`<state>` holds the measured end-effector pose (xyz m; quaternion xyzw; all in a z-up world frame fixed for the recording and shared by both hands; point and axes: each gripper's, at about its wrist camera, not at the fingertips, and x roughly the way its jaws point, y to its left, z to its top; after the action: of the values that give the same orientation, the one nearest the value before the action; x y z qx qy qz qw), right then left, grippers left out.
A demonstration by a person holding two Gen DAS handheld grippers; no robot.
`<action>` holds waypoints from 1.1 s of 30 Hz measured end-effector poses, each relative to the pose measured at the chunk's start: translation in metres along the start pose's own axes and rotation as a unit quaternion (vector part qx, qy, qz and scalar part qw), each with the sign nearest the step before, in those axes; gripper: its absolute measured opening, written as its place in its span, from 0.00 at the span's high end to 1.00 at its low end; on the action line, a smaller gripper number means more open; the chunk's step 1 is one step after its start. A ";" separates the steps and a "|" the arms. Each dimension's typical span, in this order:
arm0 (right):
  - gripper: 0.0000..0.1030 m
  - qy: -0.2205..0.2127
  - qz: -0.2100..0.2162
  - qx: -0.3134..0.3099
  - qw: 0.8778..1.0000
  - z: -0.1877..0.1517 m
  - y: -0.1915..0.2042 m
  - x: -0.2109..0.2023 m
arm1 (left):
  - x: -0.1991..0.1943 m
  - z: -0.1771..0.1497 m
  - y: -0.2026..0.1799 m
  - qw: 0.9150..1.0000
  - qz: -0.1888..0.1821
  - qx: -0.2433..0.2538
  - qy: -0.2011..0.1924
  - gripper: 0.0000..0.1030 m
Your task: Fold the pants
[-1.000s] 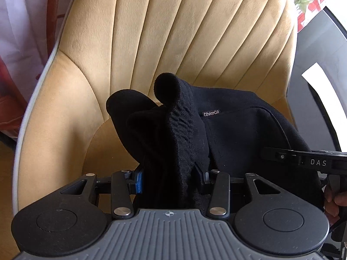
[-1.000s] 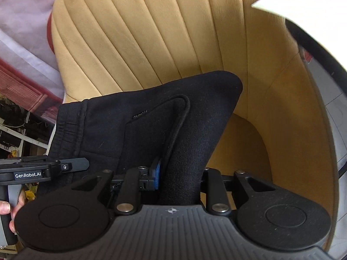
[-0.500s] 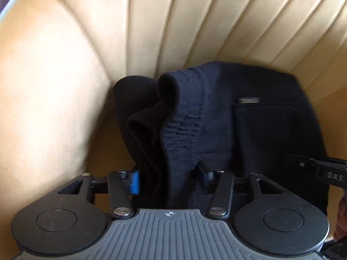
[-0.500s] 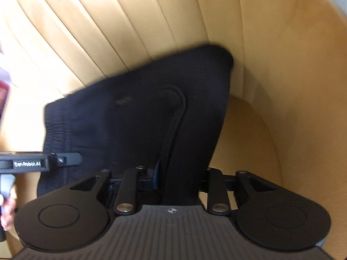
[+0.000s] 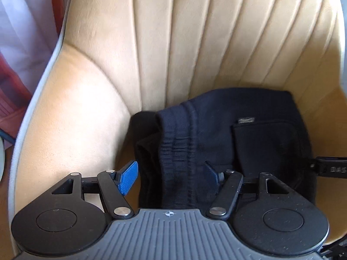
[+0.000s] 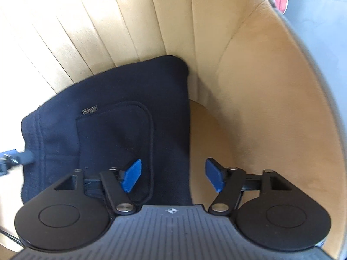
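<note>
Pants (image 5: pixel 234 134): dark, folded, lying on the chair (image 5: pixel 91 112) seat at 6 o'clock below the backrest. Step: release. Left gripper (image 5: pixel 171 176) and right gripper (image 6: pixel 172 174) opening, fabric between the fingers, apparently unpinched (left view partly hidden). Next: lift clear, then smooth the waistband side.

Both tools let go; pants (image 5: pixel 227 134) dropped onto seat

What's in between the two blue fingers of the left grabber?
The black pants, waistband end, lie between the left gripper's opening jaws on the chair, in the left wrist view.
</note>
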<state>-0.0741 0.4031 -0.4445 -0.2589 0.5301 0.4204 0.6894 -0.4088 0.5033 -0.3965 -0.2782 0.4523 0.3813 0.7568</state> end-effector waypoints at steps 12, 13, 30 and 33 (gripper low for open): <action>0.00 0.013 -0.071 -0.059 0.996 -0.013 0.011 0.025 | 0.026 -0.038 -0.039 0.996 -0.030 0.083 0.031 0.39; 0.00 0.013 -0.071 -0.061 0.995 -0.013 0.012 0.027 | 0.028 -0.037 -0.040 0.995 -0.028 0.087 0.033 0.38; 0.00 -0.033 0.020 -0.017 0.999 0.013 0.000 -0.075 | -0.043 0.005 -0.041 0.999 -0.029 0.039 0.008 0.14; 0.00 -0.072 0.043 -0.016 0.996 0.018 0.003 -0.131 | -0.095 0.020 -0.046 0.999 -0.024 0.036 -0.025 0.07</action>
<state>-0.0783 0.3794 -0.3149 -0.2155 0.4829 0.4754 0.7031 -0.3898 0.4625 -0.2986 -0.2521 0.4399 0.3531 0.7863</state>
